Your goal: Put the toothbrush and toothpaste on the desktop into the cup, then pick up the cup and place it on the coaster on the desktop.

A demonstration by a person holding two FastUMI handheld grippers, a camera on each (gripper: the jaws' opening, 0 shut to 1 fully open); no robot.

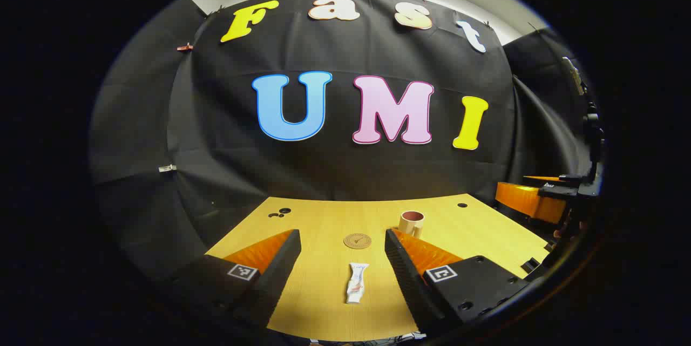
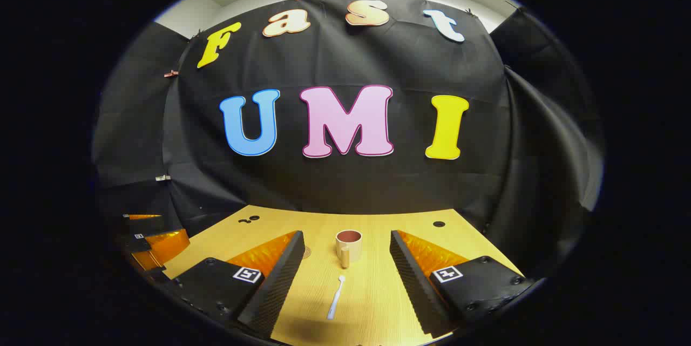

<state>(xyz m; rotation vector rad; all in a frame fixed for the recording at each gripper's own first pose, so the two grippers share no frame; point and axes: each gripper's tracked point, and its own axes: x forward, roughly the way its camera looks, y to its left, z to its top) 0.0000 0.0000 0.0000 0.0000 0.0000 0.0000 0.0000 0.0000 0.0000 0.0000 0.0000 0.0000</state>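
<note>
in the left gripper view, the left gripper sits at the bottom of the frame with its 2 fingers spread wide and nothing between them but open air; each finger carries a small square black-and-white marker tag near its base. low in the gap between the fingers, just below centre frame, a small white squeezed toothpaste tube lies flat on the light wooden desktop, its length running away from the camera. it bears some red and blue printing, too small to read. above the tube, at centre frame, lies a round brown cork-like coaster with a faint printed emblem that cannot be made out. to the right of the coaster, apart from it, a beige mug-style cup with a reddish-brown inside stands upright, its handle toward the camera. at the far right edge of the frame the other gripper hangs over the desktop's edge.

in the right gripper view, the right gripper has its 2 fingers spread apart and is holding nothing. between them, low in the frame, a slim white toothbrush lies flat on the desktop, pointing toward the cup, which stands upright at centre frame just beyond it. the coaster's edge peeks out beside the left finger.
</note>
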